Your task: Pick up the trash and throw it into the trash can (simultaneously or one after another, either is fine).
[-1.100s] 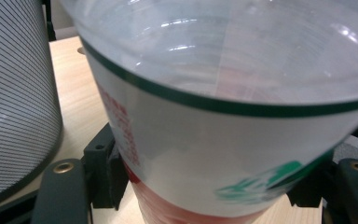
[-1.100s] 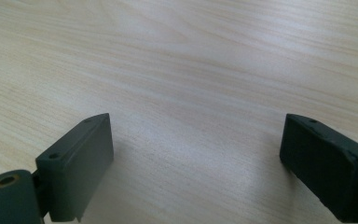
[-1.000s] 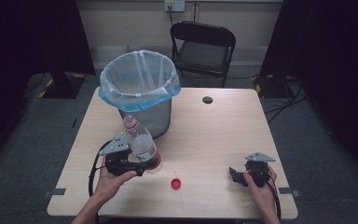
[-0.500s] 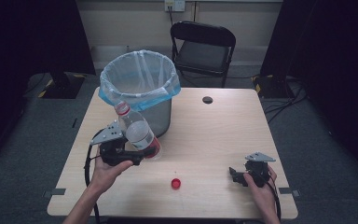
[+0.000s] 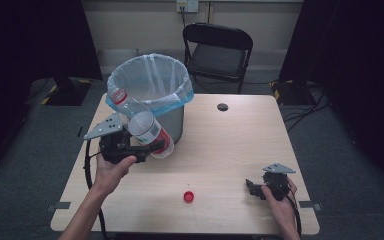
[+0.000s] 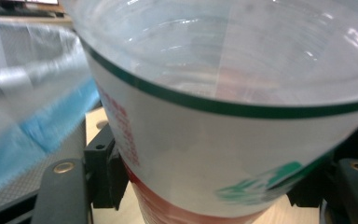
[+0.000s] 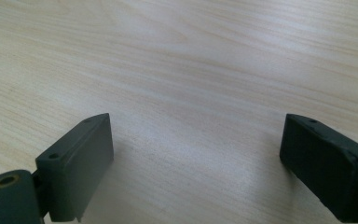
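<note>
A clear plastic bottle (image 5: 142, 126) with a white, red and green label is held off the table, tilted with its open neck toward the upper left, right beside the bin. My left gripper (image 5: 147, 148) is shut on the bottle's lower body; in the left gripper view the bottle (image 6: 223, 107) looms between the jaws. A red bottle cap (image 5: 188, 196) lies on the table near the front edge. My right gripper (image 5: 251, 188) rests low at the front right of the table, open, with bare wood between its fingers (image 7: 81, 158).
A grey bin (image 5: 176, 121) lined with a pale blue bag (image 5: 150, 75) stands at the back left of the wooden table (image 5: 230, 145). A small black hole (image 5: 223, 107) marks the table's far side. A black folding chair (image 5: 219, 50) stands behind the table.
My left gripper has lifted the bottle off the table and swung it left and up toward the bin, tilting it. The right gripper and the red cap have stayed put.
</note>
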